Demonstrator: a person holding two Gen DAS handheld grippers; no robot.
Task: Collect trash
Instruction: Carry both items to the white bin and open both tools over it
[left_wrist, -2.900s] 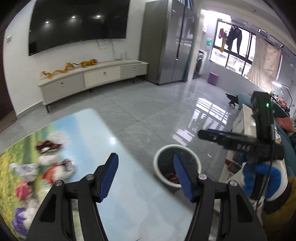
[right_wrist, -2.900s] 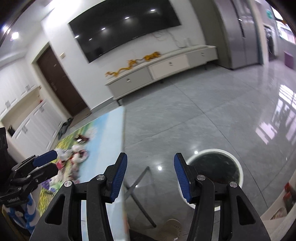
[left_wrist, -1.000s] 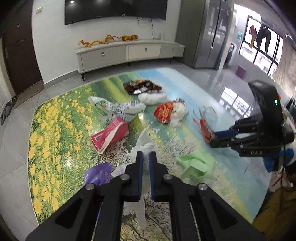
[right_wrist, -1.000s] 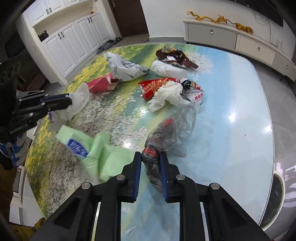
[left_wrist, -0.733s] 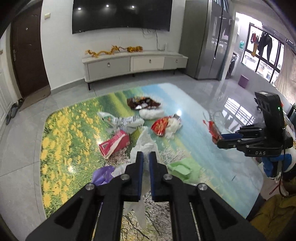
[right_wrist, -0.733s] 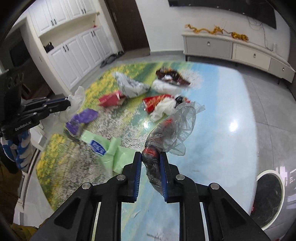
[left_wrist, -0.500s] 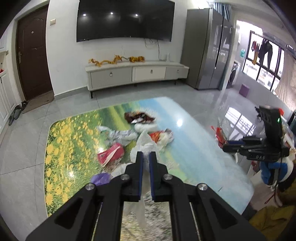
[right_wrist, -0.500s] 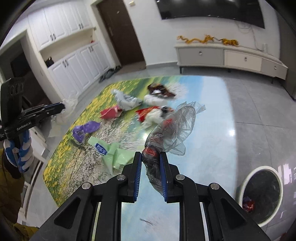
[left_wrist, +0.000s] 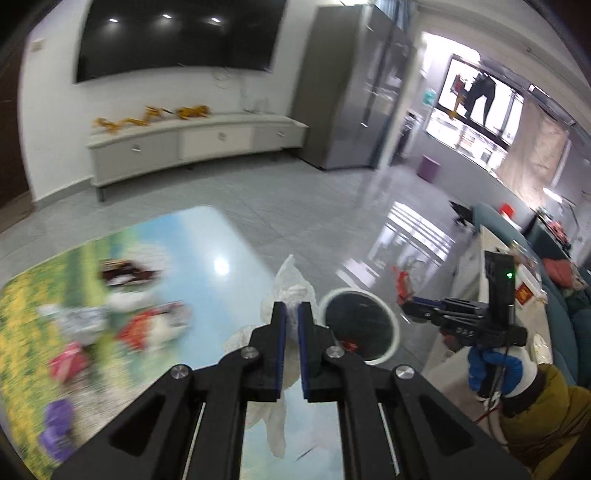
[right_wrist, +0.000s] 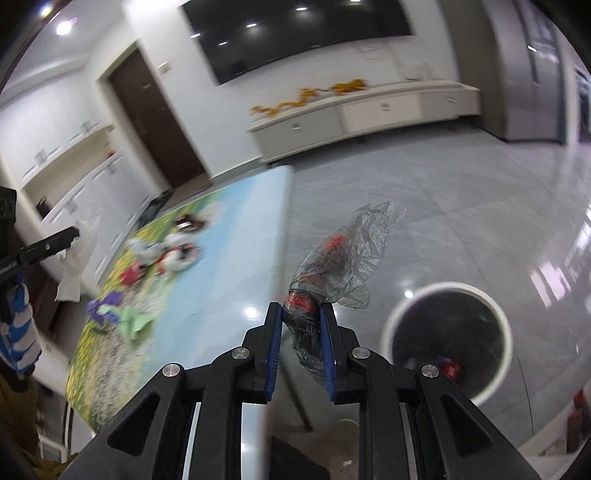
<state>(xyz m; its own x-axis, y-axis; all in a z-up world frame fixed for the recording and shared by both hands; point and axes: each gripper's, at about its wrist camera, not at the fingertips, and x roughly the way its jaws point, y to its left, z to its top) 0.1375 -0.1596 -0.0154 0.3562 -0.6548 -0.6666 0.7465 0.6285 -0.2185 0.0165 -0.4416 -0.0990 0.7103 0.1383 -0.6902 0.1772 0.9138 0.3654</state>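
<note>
The room is a wide living space with glossy grey floor tiles (right_wrist: 461, 192), a dark wall-mounted television (left_wrist: 177, 37) and a long pale cabinet (left_wrist: 192, 140) beneath it. The tabletop (left_wrist: 229, 236) is the largest working surface: slick and shiny, printed with a meadow and sky, so thin wrappers will slide on it easily. On the floor just past its edge stands the white-rimmed bin (right_wrist: 448, 332), dark inside, with a few red scraps at the bottom.

More litter lies blurred on the tabletop: a red and white wrapper (left_wrist: 147, 328), a purple scrap (right_wrist: 105, 301) and a green packet (right_wrist: 133, 321).

The right gripper (right_wrist: 301, 330) is clamped on a clear plastic bag (right_wrist: 343, 258) with something red bundled inside; the film looks light, limp and slippery, and the bunched neck between the pads is the firmest place to hold it. It hangs in the air between the tabletop edge and the bin.

The left gripper (left_wrist: 290, 321) is pinched fully together on a white plastic bag (left_wrist: 291, 280), soft and crumpled, with a tail drooping below the pads. It sits over the tabletop's near edge, just beside the bin in that view. Both pieces should drop freely once released, though thin film may cling to the pads
</note>
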